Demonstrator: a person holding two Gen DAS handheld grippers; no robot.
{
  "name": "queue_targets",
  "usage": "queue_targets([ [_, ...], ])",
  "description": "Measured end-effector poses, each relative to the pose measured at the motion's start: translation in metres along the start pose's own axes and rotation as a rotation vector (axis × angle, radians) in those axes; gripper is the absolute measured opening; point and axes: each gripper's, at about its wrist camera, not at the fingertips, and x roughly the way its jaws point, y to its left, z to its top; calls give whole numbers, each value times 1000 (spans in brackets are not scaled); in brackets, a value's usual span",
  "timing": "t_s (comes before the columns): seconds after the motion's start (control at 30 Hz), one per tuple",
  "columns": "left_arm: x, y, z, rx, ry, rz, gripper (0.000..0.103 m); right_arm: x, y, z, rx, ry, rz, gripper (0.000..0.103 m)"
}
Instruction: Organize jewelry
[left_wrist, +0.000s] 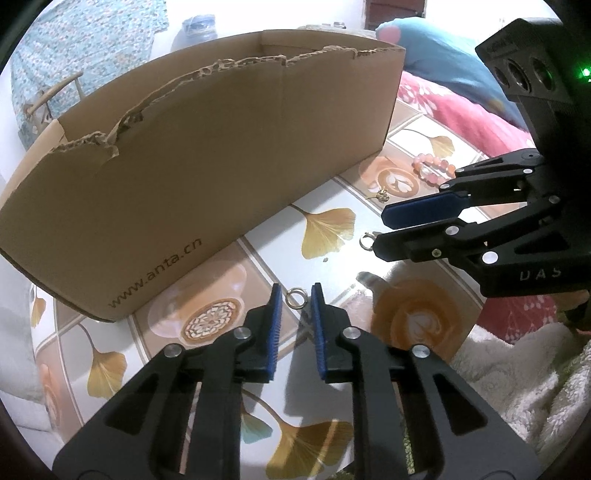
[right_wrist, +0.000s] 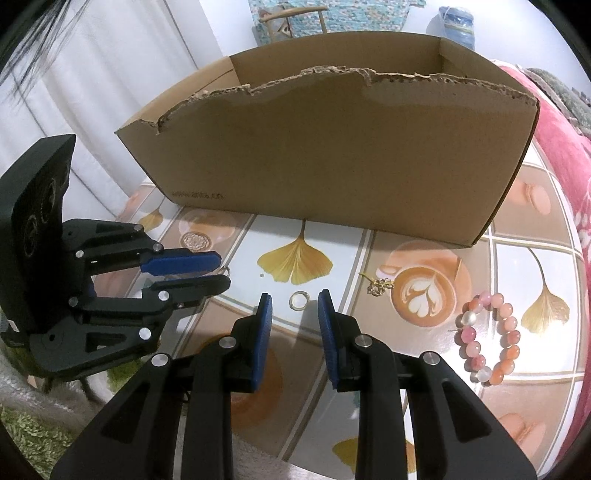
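**Two rings bracketed, neither yet gripped**

Ginkgo leaves and latte cups pattern the glossy tablecloth (right_wrist: 303, 236) on which everything rests, with a red floral blanket (right_wrist: 561, 147) bunched at its right edge. Across the far side stands a long brown cardboard box (right_wrist: 332, 155) with a ragged, torn upper rim, open at the top and the likely destination for the jewelry.

Tilted down toward the cloth, the left gripper (left_wrist: 296, 295) has a small silver-coloured ring (left_wrist: 294, 297) lying between its blue ribbed pads, the jaws narrow but showing a sliver of gap on either side, so it looks unclenched rather than gripping. To its right, the right gripper (right_wrist: 295, 301) stands a little wider around a second small metal ring (right_wrist: 299, 300), also without contact. A gold-coloured chain trinket (right_wrist: 378, 286) lies just right of that, and a bracelet of pink and white beads (right_wrist: 487, 336) sits further right, near the blanket.

The risks, as I judge them, come from the rings being thin and flat on a slick surface:
- pads closing above the band would meet over it and catch nothing;
- an off-centre squeeze could flick a ring sideways, perhaps under the box edge or off the cloth;
- the two tools sit near each other, so lifting both together toward the box could make them collide;
- a ring held only by its edge may slip free before clearing the torn rim.
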Motion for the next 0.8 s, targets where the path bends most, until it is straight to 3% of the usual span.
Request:
queue_targets([
  [0.5, -1, -1, -1, 4, -4, 1, 10, 5, 7, 1, -55, 0, -41, 26],
  [0.8, -1, -1, -1, 7, -4, 4, 10, 20, 23, -1, -121, 10, -142, 26],
])
